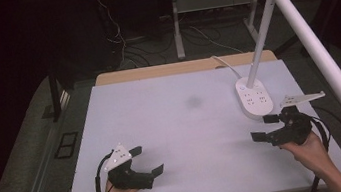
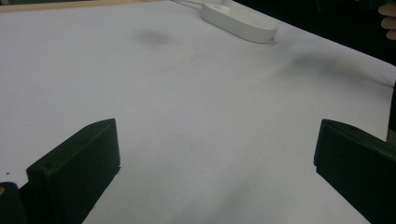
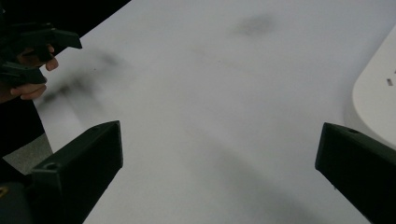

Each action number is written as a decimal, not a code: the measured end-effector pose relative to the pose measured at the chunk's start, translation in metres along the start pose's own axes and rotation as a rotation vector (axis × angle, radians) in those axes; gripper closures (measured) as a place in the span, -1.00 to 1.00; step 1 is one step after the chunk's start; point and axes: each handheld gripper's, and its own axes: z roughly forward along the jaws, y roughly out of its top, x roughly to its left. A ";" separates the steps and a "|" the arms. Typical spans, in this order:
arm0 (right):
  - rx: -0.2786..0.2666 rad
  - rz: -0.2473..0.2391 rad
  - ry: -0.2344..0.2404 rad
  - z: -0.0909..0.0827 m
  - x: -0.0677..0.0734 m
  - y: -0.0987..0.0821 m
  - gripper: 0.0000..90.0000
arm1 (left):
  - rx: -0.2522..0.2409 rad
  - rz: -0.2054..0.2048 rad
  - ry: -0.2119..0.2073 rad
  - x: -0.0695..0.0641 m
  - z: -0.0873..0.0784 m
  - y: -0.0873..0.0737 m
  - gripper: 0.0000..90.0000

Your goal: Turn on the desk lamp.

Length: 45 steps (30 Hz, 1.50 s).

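On the white surface (image 1: 187, 124), which bears one faint grey smudge (image 1: 193, 102), one lamp (image 1: 301, 32) stands by the right edge, its base (image 1: 254, 97) cut off in both gripper views, and the left hand-held gripper (image 1: 148, 160) and right hand-held gripper (image 1: 263, 128) hover near the front corners, jaws spread, holding nothing.

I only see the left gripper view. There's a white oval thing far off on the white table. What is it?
Observer: It's the white oval plastic lamp base. A slanted white stem rises from it to a long white tube head.
Operator: Is the other gripper near it?
Observer: Yes, the right gripper sits just in front of it, fingers spread apart.
Operator: Is it holding something?
Observer: No, between its fingers is just bare white table.
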 end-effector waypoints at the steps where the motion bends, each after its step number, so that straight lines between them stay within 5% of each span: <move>1: -0.001 0.000 -0.003 0.000 -0.001 0.002 -0.99 | 0.000 -0.002 0.001 0.000 0.000 0.000 -1.00; 45: 0.010 0.025 -0.119 -0.009 -0.062 0.055 -0.99 | -0.005 -0.012 0.007 0.002 0.000 0.000 -1.00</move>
